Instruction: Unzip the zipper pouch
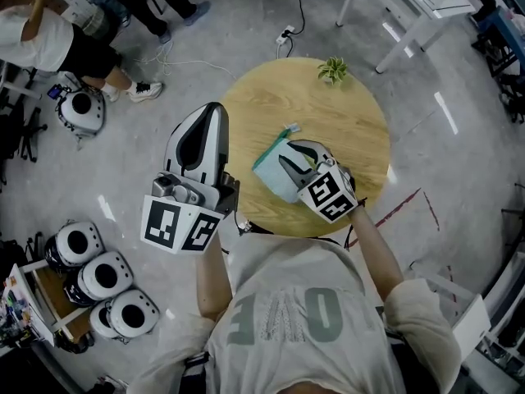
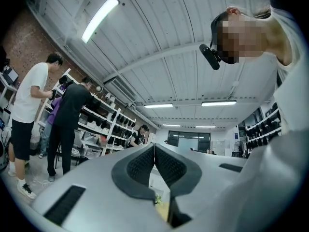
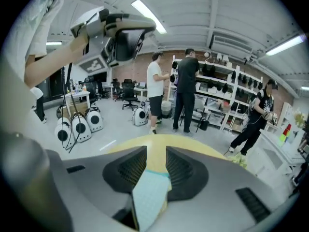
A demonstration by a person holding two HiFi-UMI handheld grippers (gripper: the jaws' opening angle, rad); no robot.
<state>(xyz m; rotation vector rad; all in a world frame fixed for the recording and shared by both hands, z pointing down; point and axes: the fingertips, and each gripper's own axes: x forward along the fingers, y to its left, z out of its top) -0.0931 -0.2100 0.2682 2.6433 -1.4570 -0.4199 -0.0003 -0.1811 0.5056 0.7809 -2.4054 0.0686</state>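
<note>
A pale teal zipper pouch [image 1: 275,172] lies on the round wooden table [image 1: 344,130], its small zipper tab [image 1: 291,128] pointing to the far side. My right gripper [image 1: 289,158] sits low over the pouch's near right part. In the right gripper view the right gripper [image 3: 156,151] is open, a clear gap between the pads, and a corner of the pouch [image 3: 147,197] lies slack between the jaws. My left gripper [image 1: 215,112] is raised off the table's left edge, shut and empty. Its left gripper view shows the left gripper [image 2: 154,147] closed tip to tip, aimed up at the ceiling.
A small potted plant [image 1: 333,71] stands at the table's far edge. A power strip and cable [image 1: 285,35] lie on the floor beyond. Round white devices [image 1: 102,277] sit on the floor at the left. People stand by shelves [image 3: 186,88] across the room.
</note>
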